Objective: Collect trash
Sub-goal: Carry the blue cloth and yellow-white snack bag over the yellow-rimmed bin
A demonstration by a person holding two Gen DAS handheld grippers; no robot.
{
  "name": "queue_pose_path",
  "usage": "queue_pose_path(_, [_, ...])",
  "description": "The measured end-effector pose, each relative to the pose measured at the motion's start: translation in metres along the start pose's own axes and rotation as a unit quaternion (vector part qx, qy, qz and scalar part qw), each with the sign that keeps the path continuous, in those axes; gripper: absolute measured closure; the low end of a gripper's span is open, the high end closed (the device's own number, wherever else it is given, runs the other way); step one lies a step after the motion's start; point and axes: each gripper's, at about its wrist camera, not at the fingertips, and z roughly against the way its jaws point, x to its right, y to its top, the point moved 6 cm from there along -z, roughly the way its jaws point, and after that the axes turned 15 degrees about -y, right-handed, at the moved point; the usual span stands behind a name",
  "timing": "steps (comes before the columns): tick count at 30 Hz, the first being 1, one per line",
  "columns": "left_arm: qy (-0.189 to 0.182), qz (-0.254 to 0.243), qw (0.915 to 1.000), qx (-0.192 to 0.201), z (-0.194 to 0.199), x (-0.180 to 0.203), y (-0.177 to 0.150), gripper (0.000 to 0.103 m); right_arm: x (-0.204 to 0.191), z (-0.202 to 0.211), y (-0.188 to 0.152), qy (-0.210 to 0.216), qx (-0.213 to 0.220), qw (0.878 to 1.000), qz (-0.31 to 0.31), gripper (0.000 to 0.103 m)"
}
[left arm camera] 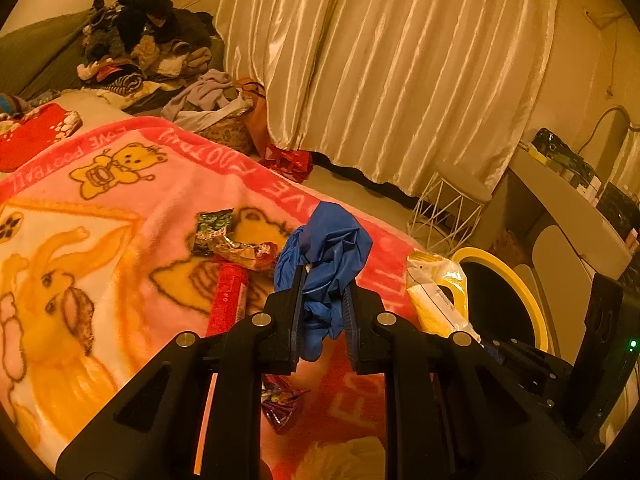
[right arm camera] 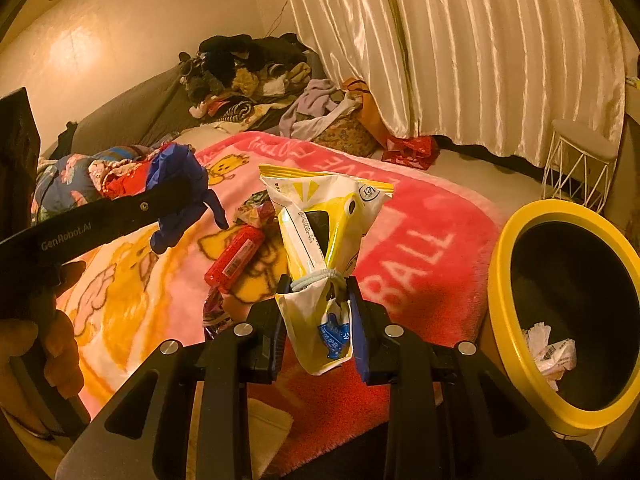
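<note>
My left gripper (left arm camera: 323, 280) is shut on a crumpled blue glove (left arm camera: 326, 248) and holds it above the pink blanket (left arm camera: 120, 208); it also shows in the right wrist view (right arm camera: 180, 196). My right gripper (right arm camera: 318, 286) is shut on a yellow and white snack bag (right arm camera: 320, 224) tied with a hair band, also held above the blanket (right arm camera: 420, 240). The bag shows in the left wrist view (left arm camera: 438, 292). A black bin with a yellow rim (right arm camera: 500, 300) stands to the right with crumpled paper inside. A red tube (left arm camera: 228, 300), foil wrappers (left arm camera: 228, 240) and a purple wrapper (left arm camera: 280, 404) lie on the blanket.
A heap of clothes (left arm camera: 140, 44) lies at the far end of the bed. A laundry basket (left arm camera: 224, 124) and a red bag (left arm camera: 288, 160) sit by the cream curtain (left arm camera: 380, 60). A white wire stool (right arm camera: 580, 168) stands beyond the bin. A cluttered desk (left arm camera: 568, 184) is at the right.
</note>
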Motion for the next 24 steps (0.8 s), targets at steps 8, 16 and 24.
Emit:
queue_pose_path(8, [-0.007,-0.011,0.9999,-0.004,-0.005,0.016,-0.002,0.091,0.012,0.007,0.003,-0.008,0.008,1.0,-0.014,0.077])
queue_pose_path(16, [-0.017,-0.02,0.9996,-0.006,-0.01,0.032,-0.004,0.091,0.037,0.01,0.005,-0.018,0.008,0.999,-0.039,0.077])
queue_pose_path(24, [-0.03,-0.033,0.9989,-0.012,-0.017,0.051,-0.005,0.091,0.058,0.014,0.006,-0.033,0.012,0.998,-0.055,0.077])
